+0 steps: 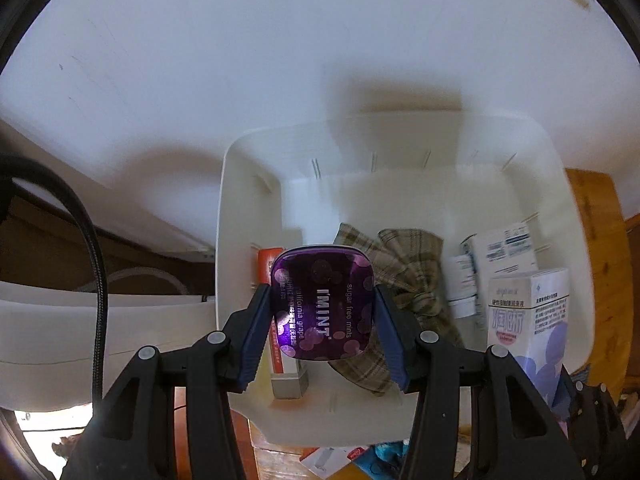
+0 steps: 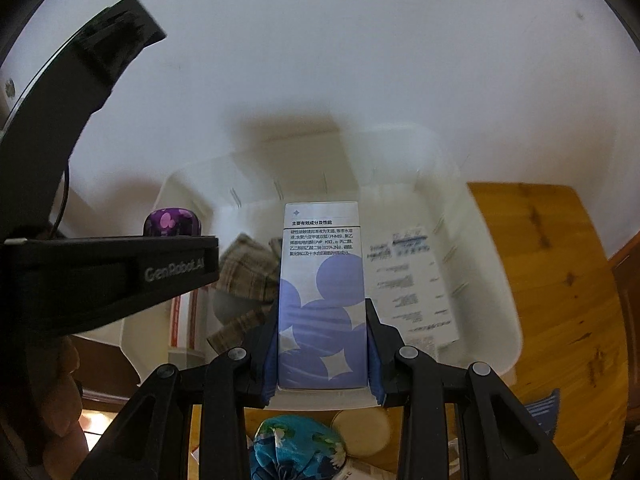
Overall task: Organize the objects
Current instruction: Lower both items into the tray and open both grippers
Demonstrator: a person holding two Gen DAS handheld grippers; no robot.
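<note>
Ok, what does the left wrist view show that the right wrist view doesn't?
Left wrist only: the printed lid of the purple rounded mint tin, reading "sugar free mints", clamped in the left claw, and a thick black cable.

Right wrist only: the blue floral fabric bundle and round beige disc outside the bin, plus the right claw gripping the white and lilac carton.

Both: the white plastic bin, plaid cloth, carton, tin and wooden table.
</note>
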